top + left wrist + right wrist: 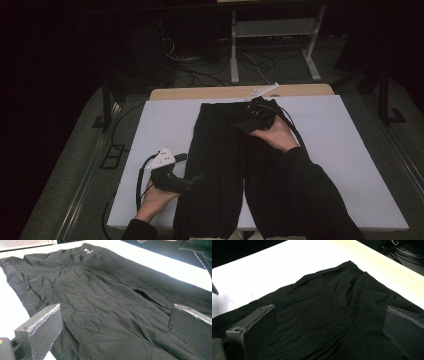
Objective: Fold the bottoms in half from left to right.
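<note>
A pair of black trousers (225, 165) lies flat on a white board (160, 125), waistband at the far end and legs running toward me. My left gripper (192, 179) is at the outer edge of the left leg, open, its jaws wide apart over the cloth (107, 315). My right gripper (239, 125) hovers over the waist area near the far end, open as well, with the black fabric (329, 315) spread between its jaws. Neither holds anything.
The white board rests on a wooden table (200, 93) whose far edge shows beyond it. Behind stand a white desk frame (272, 30) and tangled cables (200, 70) on the floor. The board's left (150, 145) and right (350, 150) sides are bare.
</note>
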Available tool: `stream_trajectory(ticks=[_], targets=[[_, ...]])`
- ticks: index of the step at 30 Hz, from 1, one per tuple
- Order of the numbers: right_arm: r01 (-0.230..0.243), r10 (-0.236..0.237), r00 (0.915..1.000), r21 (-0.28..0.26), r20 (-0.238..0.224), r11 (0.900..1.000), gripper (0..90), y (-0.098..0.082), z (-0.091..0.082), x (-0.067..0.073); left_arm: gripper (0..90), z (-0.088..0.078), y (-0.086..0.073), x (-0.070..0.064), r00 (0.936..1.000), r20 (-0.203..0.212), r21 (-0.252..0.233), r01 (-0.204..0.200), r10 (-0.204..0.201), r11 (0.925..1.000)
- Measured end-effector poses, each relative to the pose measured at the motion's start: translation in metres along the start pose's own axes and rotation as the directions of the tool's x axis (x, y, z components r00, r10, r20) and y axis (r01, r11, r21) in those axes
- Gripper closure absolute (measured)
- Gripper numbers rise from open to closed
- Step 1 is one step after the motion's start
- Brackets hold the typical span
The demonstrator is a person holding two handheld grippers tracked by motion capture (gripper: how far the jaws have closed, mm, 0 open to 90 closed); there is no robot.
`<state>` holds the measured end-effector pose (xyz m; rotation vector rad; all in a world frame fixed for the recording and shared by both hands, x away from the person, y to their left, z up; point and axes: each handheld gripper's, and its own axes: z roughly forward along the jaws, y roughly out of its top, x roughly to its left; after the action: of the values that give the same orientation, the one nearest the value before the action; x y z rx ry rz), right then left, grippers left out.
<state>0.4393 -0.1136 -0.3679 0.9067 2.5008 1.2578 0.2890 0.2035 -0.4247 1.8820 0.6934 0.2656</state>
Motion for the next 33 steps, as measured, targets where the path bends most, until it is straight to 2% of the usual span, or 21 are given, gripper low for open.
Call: stream_trajectory(ticks=[8, 19, 33], targets=[[0.016, -0.016, 0.9998, 0.016, 0.009, 1.000, 0.0, 0.011, 0.006, -0.006, 0.0, 0.000, 0.000, 0.000, 1.0000, 0.002, -0.001, 0.002, -0.002, 1.0000], [0.011, -0.011, 0.9999, 0.025, 0.008, 1.000, 0.0, 0.025, 0.017, -0.014, 0.0, 0.000, 0.000, 0.001, 0.9999, 0.003, -0.005, 0.010, -0.010, 0.9999], [0.000, 0.000, 0.9999, 0.018, 0.015, 1.000, 0.0, 0.052, 0.029, -0.024, 0.0, -0.001, 0.000, 0.001, 0.9999, 0.006, -0.012, 0.013, -0.013, 0.9998]])
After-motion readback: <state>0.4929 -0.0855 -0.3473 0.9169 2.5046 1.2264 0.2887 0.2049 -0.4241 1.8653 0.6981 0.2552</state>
